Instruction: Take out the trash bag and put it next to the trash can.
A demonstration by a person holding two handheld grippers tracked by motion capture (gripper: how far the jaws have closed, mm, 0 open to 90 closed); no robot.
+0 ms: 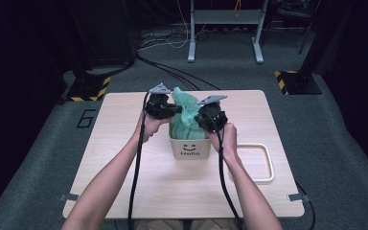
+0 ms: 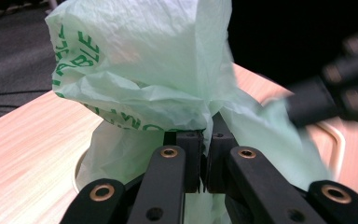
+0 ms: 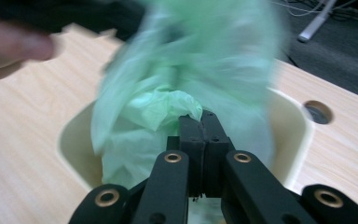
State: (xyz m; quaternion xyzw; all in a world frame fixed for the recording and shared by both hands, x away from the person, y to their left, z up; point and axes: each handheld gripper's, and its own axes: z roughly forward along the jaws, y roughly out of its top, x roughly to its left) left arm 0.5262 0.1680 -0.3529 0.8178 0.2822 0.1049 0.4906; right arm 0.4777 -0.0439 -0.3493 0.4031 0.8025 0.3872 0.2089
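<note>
A light wooden table (image 1: 124,172) carries a flat cream tray (image 1: 268,165) at its right and, near the middle, a cream bin (image 1: 190,149) with a smiling face and "Hello" on its front. A pale green plastic bag (image 1: 184,112) with green lettering stands bunched in the bin and rises above its rim. The left gripper (image 1: 172,109) pinches the bag's upper film between closed jaws, and the right gripper (image 1: 199,120) has its jaws pressed together on a fold of the bag from the other side.

floor: grey carpet (image 1: 345,143) | table (image 1: 124,191): light wood | bkgd: dark, metal stand (image 1: 224,19), floor cables (image 1: 172,74)
</note>
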